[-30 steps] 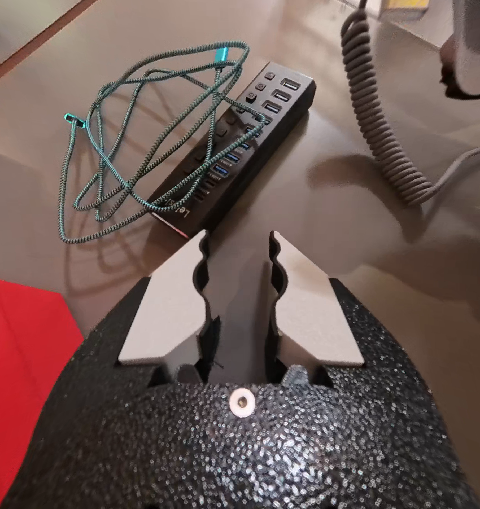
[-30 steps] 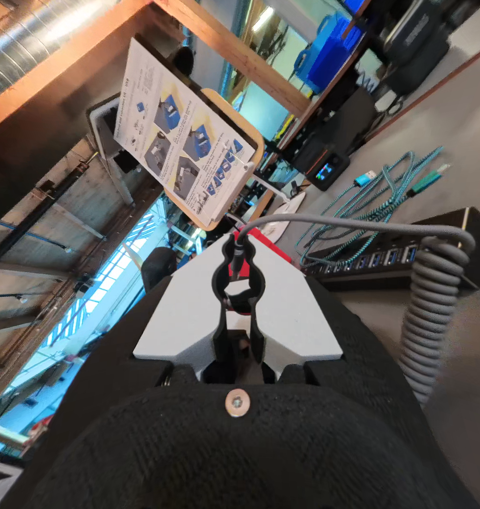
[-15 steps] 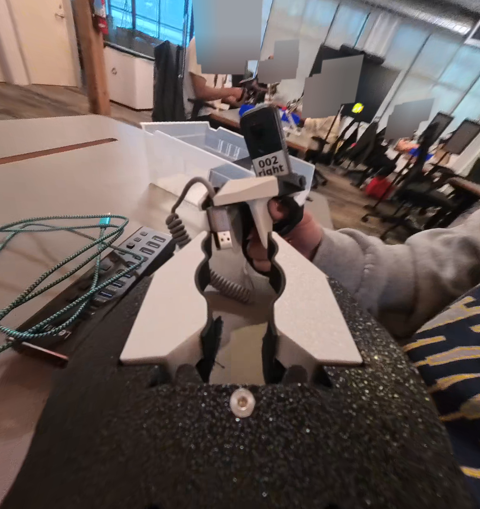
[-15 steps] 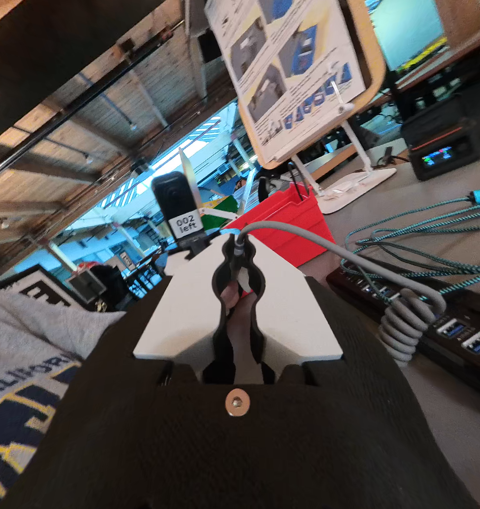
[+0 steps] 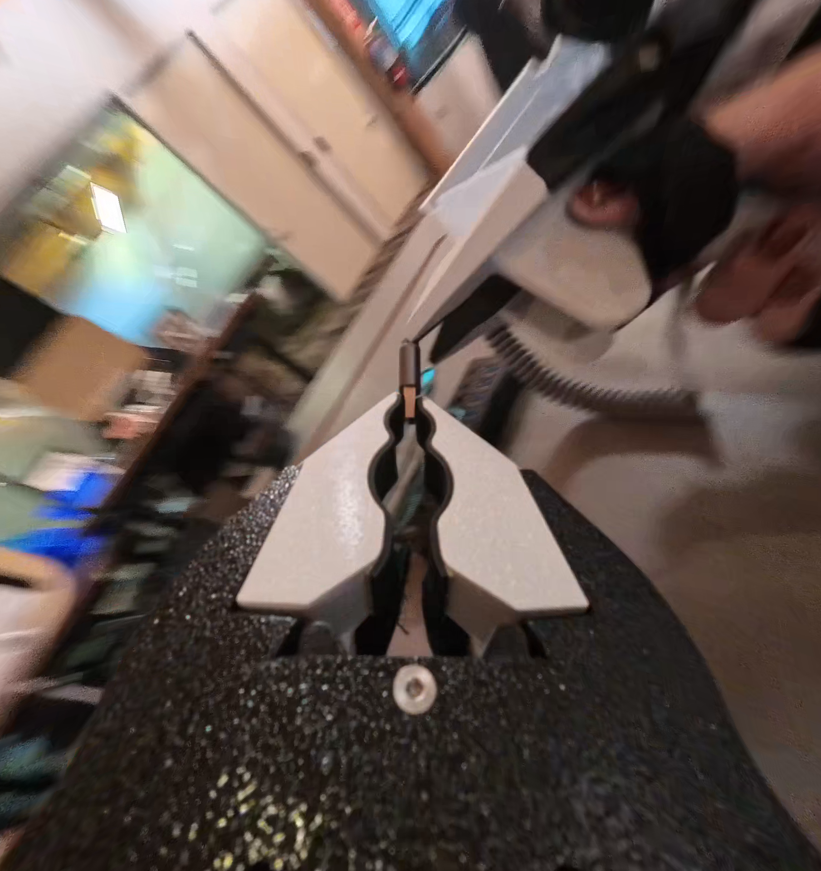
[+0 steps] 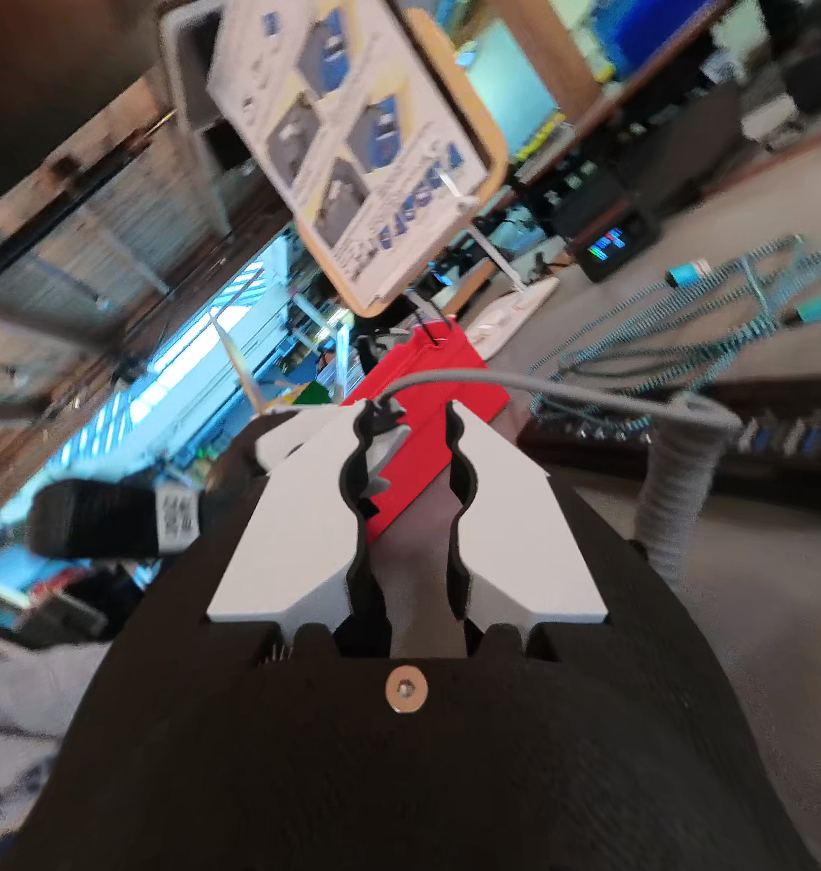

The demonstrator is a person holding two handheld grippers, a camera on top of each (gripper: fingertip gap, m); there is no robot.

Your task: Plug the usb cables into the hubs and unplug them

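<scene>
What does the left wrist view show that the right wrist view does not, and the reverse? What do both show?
Left wrist only: a person's hand, and the left gripper shut on the USB plug. Right wrist only: the red bin, black hub and teal braided cable. Both: the grey coiled cable and the right gripper.

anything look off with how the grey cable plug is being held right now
the plug of the grey coiled cable is pinched only at the very tip of the left tongs, apparently by its metal end, the part meant to be plugged in
</scene>
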